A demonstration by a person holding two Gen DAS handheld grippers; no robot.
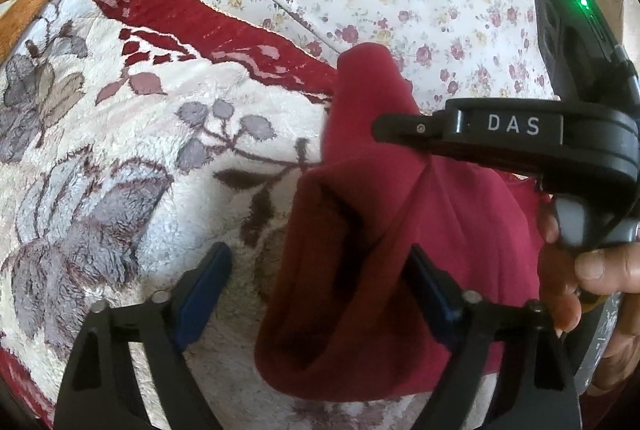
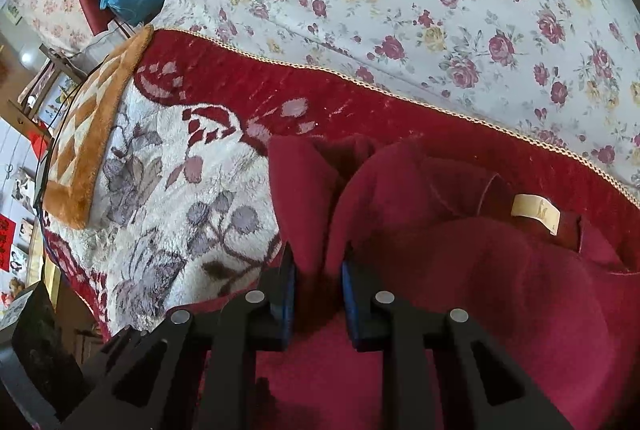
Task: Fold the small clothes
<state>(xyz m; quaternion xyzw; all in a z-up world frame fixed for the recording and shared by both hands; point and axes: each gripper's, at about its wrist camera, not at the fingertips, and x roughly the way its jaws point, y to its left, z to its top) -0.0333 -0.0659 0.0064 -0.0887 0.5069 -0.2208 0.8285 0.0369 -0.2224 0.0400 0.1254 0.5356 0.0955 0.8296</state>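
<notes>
Your right gripper (image 2: 318,294) is pinched down on a raised fold of the dark red garment (image 2: 460,270), jaws nearly together with cloth between the blue pads. Your left gripper (image 1: 320,294) stands wide open, gripping nothing; the garment drapes over its right finger (image 1: 432,294). The garment lies bunched on the plush floral blanket (image 2: 168,189), near its red border, cream label (image 2: 534,209) facing up.
</notes>
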